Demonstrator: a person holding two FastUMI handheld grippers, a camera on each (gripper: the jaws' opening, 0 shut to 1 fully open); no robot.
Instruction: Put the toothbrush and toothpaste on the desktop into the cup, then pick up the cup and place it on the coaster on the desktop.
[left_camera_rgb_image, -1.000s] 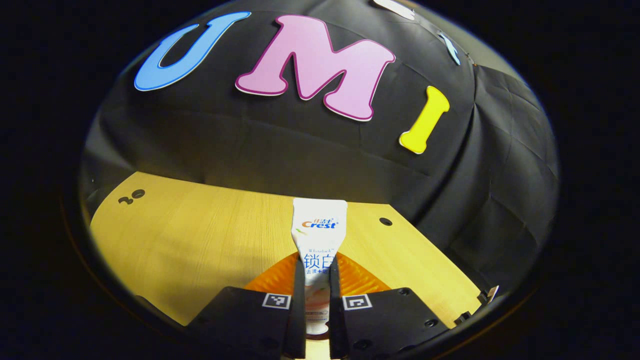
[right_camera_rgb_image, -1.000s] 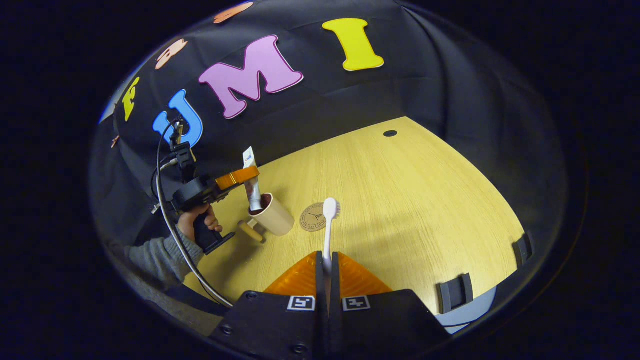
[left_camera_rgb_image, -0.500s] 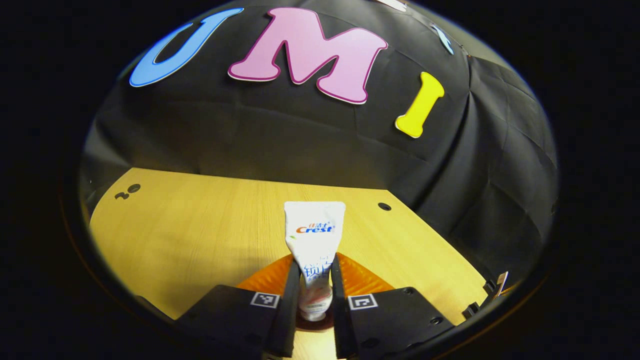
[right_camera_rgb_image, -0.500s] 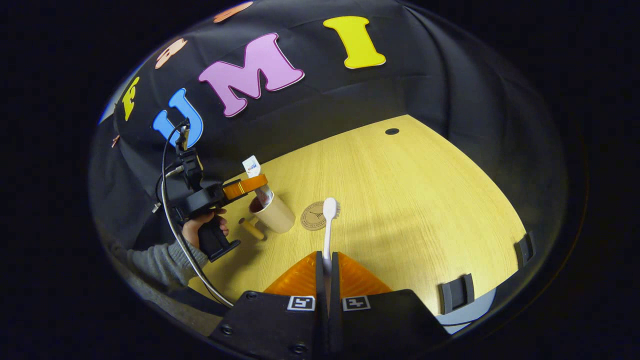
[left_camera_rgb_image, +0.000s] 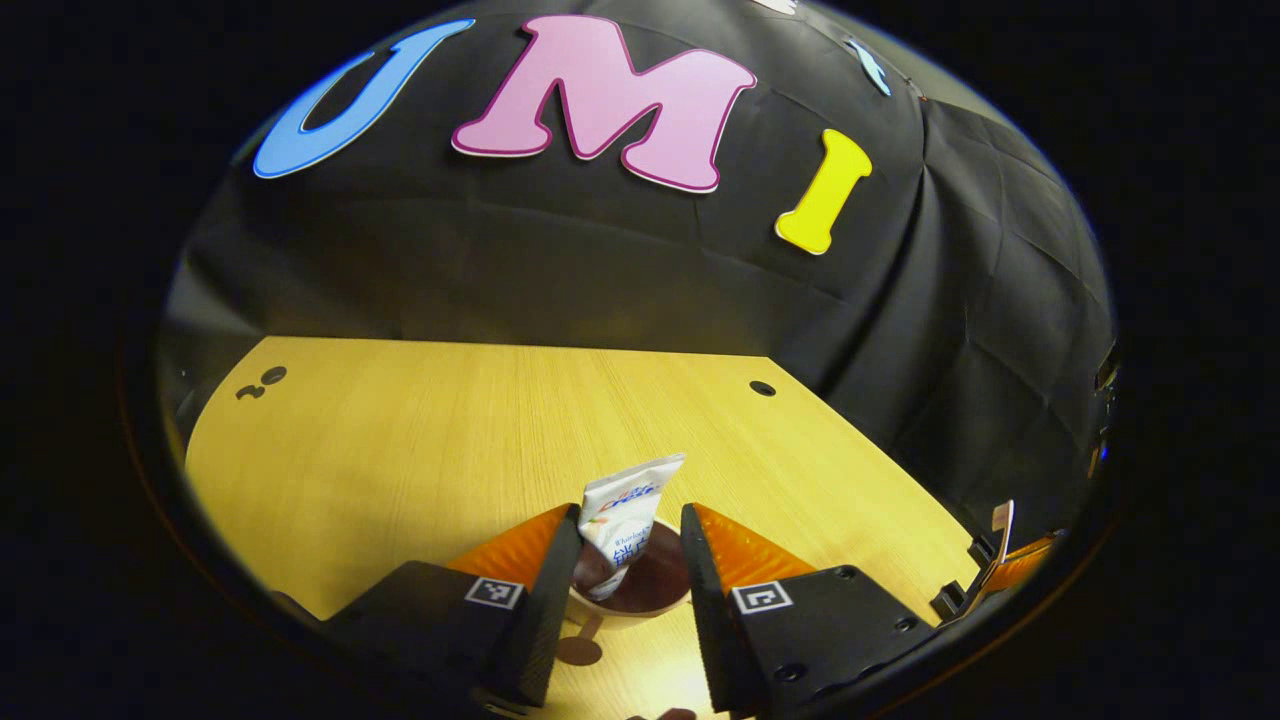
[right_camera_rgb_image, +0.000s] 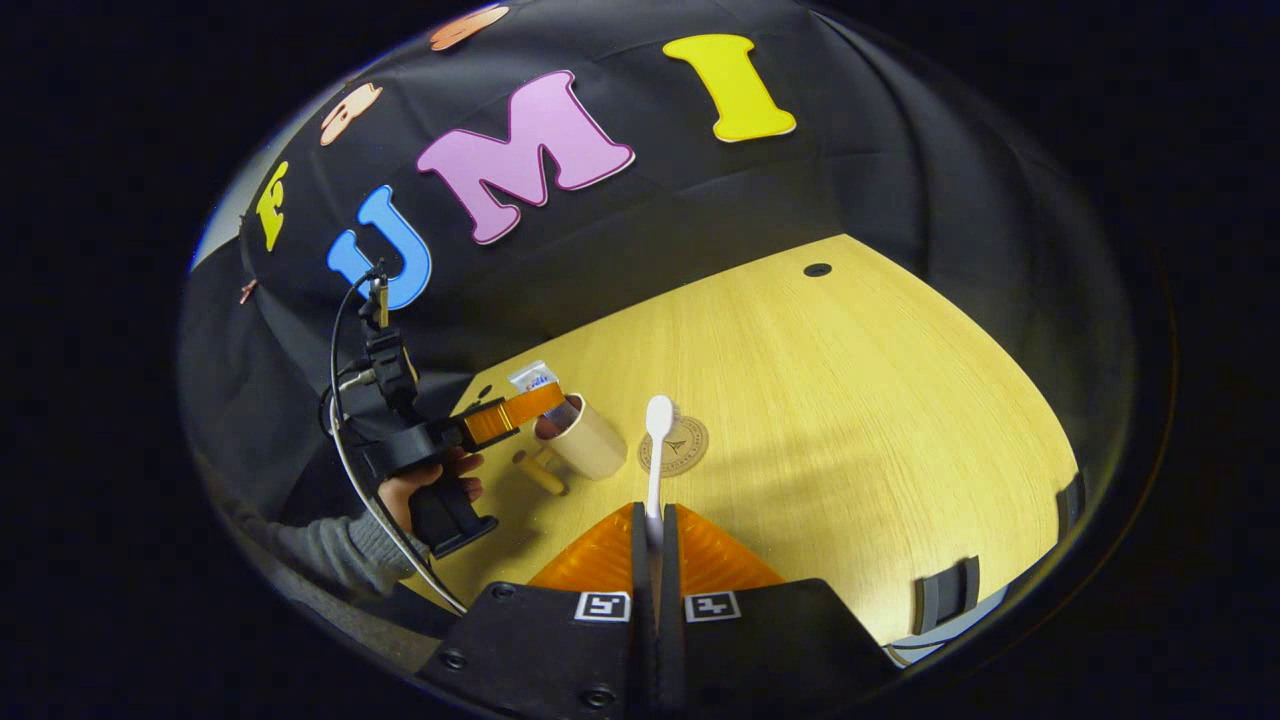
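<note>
Toothpaste (left_camera_rgb_image: 622, 515) leans inside the cup (left_camera_rgb_image: 640, 590), tail up, clear of the left gripper (left_camera_rgb_image: 628, 580), whose fingers stand wide apart, holding nothing. Toothbrush (right_camera_rgb_image: 657, 450), judged light, stiff and slender, is pinched at the handle by the closed right gripper (right_camera_rgb_image: 655, 530). Coaster (right_camera_rgb_image: 682, 447) lies just beside the cup.

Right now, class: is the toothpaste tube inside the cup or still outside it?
Inside. The toothpaste tube leans in the cup, its top sticking above the rim, between the open fingers of the left gripper.
</note>
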